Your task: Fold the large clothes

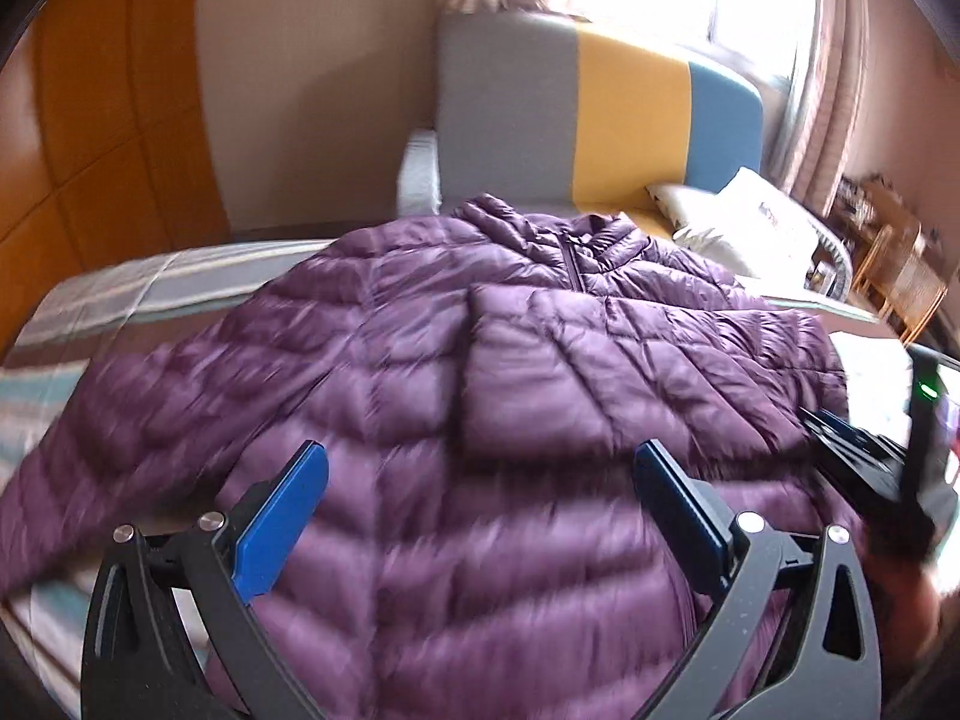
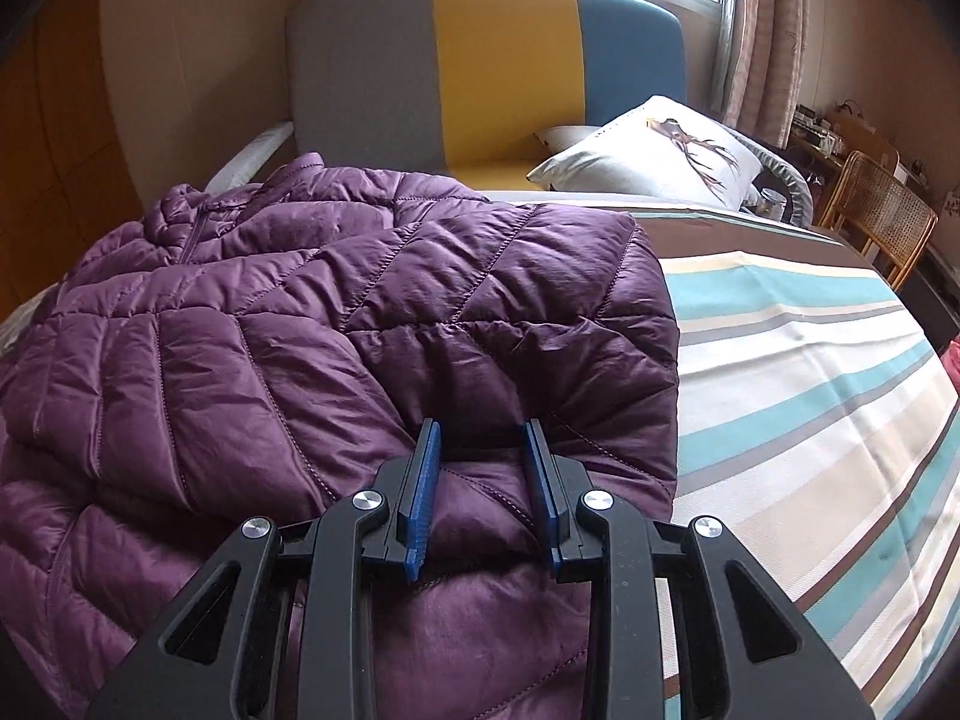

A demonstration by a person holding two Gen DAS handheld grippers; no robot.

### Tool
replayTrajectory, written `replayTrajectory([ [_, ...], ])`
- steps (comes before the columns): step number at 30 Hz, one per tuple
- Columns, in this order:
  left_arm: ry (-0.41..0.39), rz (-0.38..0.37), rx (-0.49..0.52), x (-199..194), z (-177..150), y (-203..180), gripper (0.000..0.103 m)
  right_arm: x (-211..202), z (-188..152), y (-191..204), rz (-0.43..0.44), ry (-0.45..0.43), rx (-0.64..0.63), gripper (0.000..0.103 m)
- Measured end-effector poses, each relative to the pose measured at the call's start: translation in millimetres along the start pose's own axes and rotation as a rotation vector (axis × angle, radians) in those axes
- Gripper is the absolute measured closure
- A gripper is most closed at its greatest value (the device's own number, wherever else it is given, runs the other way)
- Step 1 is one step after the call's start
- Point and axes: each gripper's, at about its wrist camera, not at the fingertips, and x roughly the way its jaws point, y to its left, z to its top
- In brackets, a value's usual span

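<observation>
Purple quilted jacket [image 2: 312, 324] is seen spread across the striped bed cover [image 2: 798, 372], collar and zip toward the grey, yellow and blue headboard [image 2: 498, 60]. One sleeve [image 1: 600, 372] is laid folded over the chest, its cuff edge lying near the middle of the garment in the left wrist view.

On the right side, the right gripper [image 2: 483, 441] is closed down on a puffed fold at the jacket's right edge: fabric is pinched between the two blue fingers [image 2: 425, 468], and only a narrow gap, filled with purple cloth, is left. The bunched edge sits just beside the bare stripes of the cover.

Over to the left: the left gripper [image 1: 480, 468] is held above the lower body of the jacket with its blue fingers [image 1: 282, 516] spread wide, nothing caught between them. Whether the tips are touching the fabric cannot be told, as that view is blurred. The right gripper's black frame [image 1: 864, 456] is glimpsed at that view's right edge.

A white pillow [image 2: 648, 150] with a stag print is propped near the headboard, and a wicker chair [image 2: 882, 216] is stood beyond the bed.
</observation>
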Motion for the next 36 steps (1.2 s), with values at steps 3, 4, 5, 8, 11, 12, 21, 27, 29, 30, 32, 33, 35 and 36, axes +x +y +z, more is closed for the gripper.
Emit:
replayTrajectory([
  [3, 0.045, 0.023, -0.017, 38, 19, -6, 0.009, 0, 0, -2, 0.006, -0.004, 0.009, 0.074],
  [4, 0.064, 0.022, -0.032, 47, 21, -5, 0.021, 0, 0, -2, 0.007, -0.005, 0.010, 0.074],
  [5, 0.096, 0.020, -0.052, 58, 21, -3, 0.041, -1, -1, -3, 0.007, -0.006, 0.010, 0.074],
  [8, 0.148, -0.043, -0.110, 77, 12, 1, 0.059, -2, -1, -4, 0.008, -0.010, 0.016, 0.074],
  [11, 0.104, -0.035, -0.081, 68, -2, -1, 0.066, -5, -3, -11, 0.019, -0.020, 0.045, 0.073],
  [12, 0.090, -0.038, -0.082, 66, -6, 1, 0.066, -3, -2, -12, 0.025, -0.013, 0.050, 0.073],
  [21, 0.063, -0.067, -0.117, 66, -9, 10, 0.013, 4, -1, 2, -0.048, 0.000, -0.009, 0.073],
  [27, -0.002, -0.036, -0.334, 27, -19, 68, 0.007, 5, -1, 6, -0.065, -0.001, -0.023, 0.074],
  [29, -0.033, 0.001, -0.384, 12, -25, 89, 0.007, 5, -1, 7, -0.065, -0.001, -0.023, 0.074],
  [30, -0.052, 0.044, -0.418, 2, -31, 106, 0.007, 5, -1, 7, -0.065, -0.001, -0.023, 0.073],
  [32, -0.076, 0.111, -0.482, -14, -42, 138, 0.007, 5, -1, 8, -0.067, -0.001, -0.025, 0.073],
  [33, -0.085, 0.141, -0.511, -20, -48, 150, 0.007, 5, -1, 6, -0.066, -0.001, -0.024, 0.073],
  [35, -0.099, 0.202, -0.581, -33, -62, 178, 0.008, 5, -1, 6, -0.066, -0.002, -0.024, 0.073],
  [36, -0.105, 0.239, -0.631, -41, -73, 196, 0.008, 5, -1, 6, -0.067, -0.002, -0.025, 0.073],
])
